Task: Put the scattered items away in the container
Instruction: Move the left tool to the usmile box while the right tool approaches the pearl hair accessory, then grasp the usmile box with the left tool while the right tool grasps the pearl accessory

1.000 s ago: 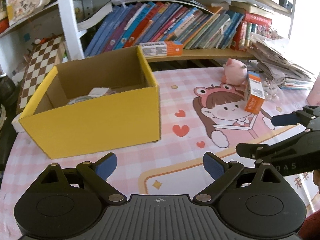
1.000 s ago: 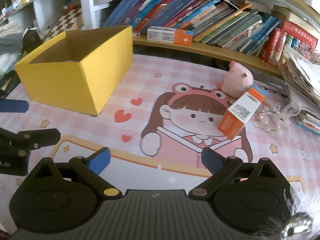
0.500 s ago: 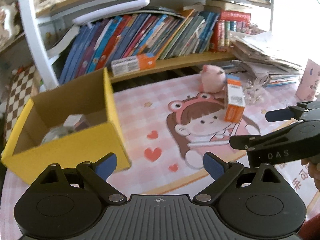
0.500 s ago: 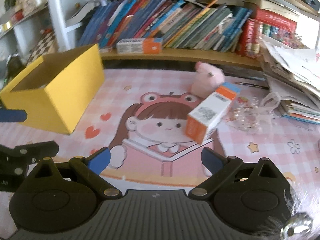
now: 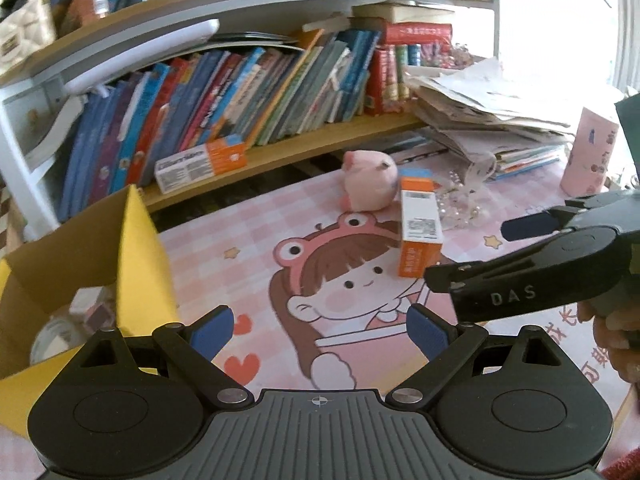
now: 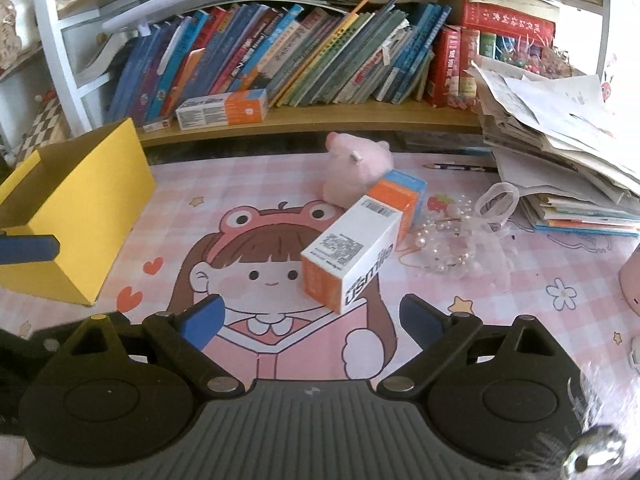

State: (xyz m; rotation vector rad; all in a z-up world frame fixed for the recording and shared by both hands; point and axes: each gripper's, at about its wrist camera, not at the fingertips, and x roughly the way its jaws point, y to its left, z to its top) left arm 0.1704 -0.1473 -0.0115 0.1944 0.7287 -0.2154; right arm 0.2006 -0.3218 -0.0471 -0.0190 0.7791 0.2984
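Yellow box (image 5: 144, 240), lower left, holds blurred small items; both grippers (image 5: 320, 330) (image 6: 310, 320) gape, empty.

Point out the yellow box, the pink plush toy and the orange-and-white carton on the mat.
yellow box (image 6: 116, 200), right wrist view, on its outer right wall.
pink plush toy (image 6: 352, 172), right wrist view, on the middle of its body.
orange-and-white carton (image 6: 352, 246), right wrist view, on its white top face near the printed code.
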